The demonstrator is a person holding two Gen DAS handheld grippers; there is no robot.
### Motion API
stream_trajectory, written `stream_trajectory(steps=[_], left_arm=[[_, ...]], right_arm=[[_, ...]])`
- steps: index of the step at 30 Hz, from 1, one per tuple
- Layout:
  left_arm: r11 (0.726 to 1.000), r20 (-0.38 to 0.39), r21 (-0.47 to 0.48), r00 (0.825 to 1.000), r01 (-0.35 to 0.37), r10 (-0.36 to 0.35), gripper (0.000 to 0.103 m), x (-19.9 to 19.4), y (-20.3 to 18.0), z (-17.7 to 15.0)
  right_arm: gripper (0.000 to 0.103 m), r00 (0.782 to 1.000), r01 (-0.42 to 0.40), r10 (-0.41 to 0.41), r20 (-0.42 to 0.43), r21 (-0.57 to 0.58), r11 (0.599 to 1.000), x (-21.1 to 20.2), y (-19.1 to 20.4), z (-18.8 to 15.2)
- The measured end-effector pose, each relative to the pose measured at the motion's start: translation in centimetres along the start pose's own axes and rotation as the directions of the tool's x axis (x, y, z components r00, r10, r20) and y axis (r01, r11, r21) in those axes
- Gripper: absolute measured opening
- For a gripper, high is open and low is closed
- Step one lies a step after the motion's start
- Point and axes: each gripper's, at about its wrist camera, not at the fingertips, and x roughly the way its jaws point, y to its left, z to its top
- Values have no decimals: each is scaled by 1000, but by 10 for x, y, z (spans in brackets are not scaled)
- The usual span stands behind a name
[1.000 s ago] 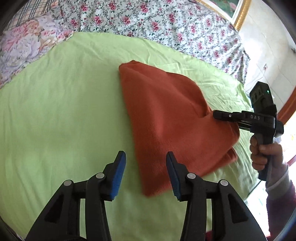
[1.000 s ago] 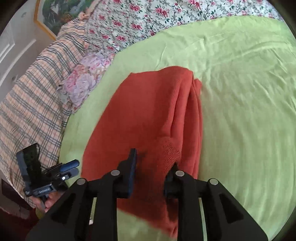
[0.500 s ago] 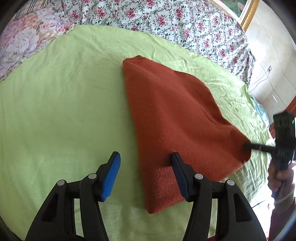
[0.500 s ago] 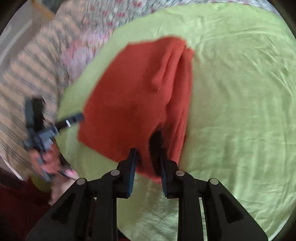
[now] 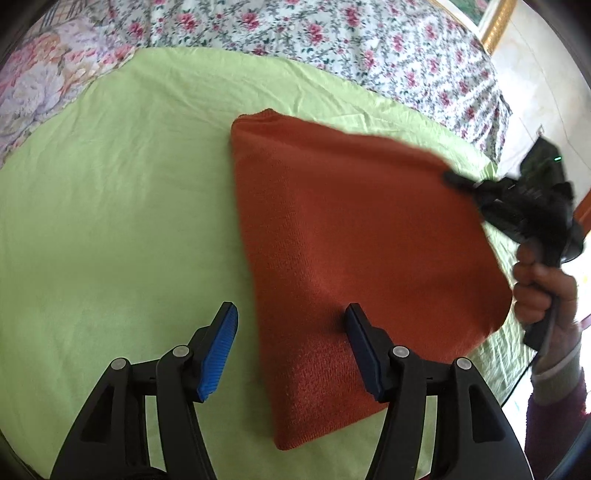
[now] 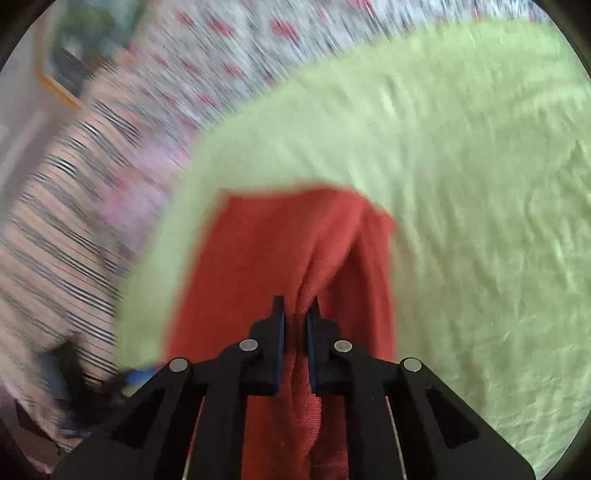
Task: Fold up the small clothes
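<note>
An orange-red knitted garment (image 5: 332, 240) lies partly folded on a light green sheet (image 5: 110, 203). My left gripper (image 5: 291, 347) is open, its blue pads either side of the garment's near left edge, just above it. My right gripper (image 6: 295, 317) is shut on a pinched fold of the garment (image 6: 295, 251) and holds that corner lifted. In the left wrist view the right gripper (image 5: 454, 181) grips the garment's far right corner, raised off the sheet. The right wrist view is motion-blurred.
A floral bedspread (image 5: 295, 33) lies beyond the green sheet, with a pink flowered pillow (image 5: 40, 81) at the left. A plaid blanket (image 6: 55, 221) lies to the left in the right wrist view. The bed edge and a tiled wall (image 5: 535, 92) are at the right.
My right gripper has closed on the garment's corner and lifted it up and away. My left gripper has opened wider and moved closer over the garment's near edge.
</note>
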Motion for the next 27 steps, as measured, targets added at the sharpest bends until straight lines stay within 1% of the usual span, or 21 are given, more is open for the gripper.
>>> stream_trajectory(steps=[1,3,4,6,7,8,11,14,16,17,18,19,20,21,22,23,25,27], left_arm=[[1000,-11,9,1000,-1,1,61,3,-2,-1],[1000,-36,22,999,-10,11,61,10,-7,-3],[1000,-48,27,999,-14,15,61,14,-8,-5],[1000,-58,25,998,-12,13,61,17,-8,-8],[1000,-60,21,998,-5,6,62,18,-8,-9],[1000,-67,17,998,-3,4,63,20,-7,-10],[1000,-74,25,997,-7,9,65,23,-7,-13],[1000,-76,6,997,-8,8,67,23,-5,-11],[1000,-63,1,998,-14,14,65,17,-6,-8],[1000,-49,7,998,-29,29,64,13,-7,-7],[999,-29,12,998,-49,49,63,7,-9,-5],[997,5,16,997,-72,72,61,-2,-12,-3],[997,32,20,997,-70,69,61,-9,-14,0],[998,51,23,997,-62,61,61,-14,-14,1],[999,80,26,996,-47,45,61,-21,-17,3],[999,92,30,995,-36,33,58,-25,-19,5],[999,125,46,992,29,-35,54,-30,-25,6],[994,111,55,989,93,-99,54,-28,-29,4]], right_arm=[[11,999,-14,14,41,5,1000,-13,2,0],[11,998,2,-3,60,15,1000,-20,-2,-4],[11,999,43,-43,30,17,999,-14,-10,-9],[11,995,99,-98,-27,37,994,3,-26,-19],[11,992,115,-112,-56,50,992,11,-39,-26],[11,991,123,-119,-67,54,991,16,-47,-31],[11,991,123,-120,-52,57,991,18,-53,-37],[11,986,159,-157,-47,27,987,16,-46,-38],[12,986,161,-160,-48,31,986,16,-45,-36],[16,986,161,-159,-40,41,986,11,-44,-37],[17,985,171,-169,-29,44,984,6,-40,-37],[19,980,197,-197,-8,36,980,-3,-33,-38],[19,975,221,-221,18,19,975,-12,-25,-39],[19,973,227,-227,50,-6,974,-25,-14,-43],[19,976,208,-205,69,-28,978,-36,-5,-47],[19,980,186,-183,76,-48,981,-42,3,-51],[19,989,140,-134,63,-102,985,-51,19,-62],[19,995,100,-99,18,-120,988,-47,25,-70]])
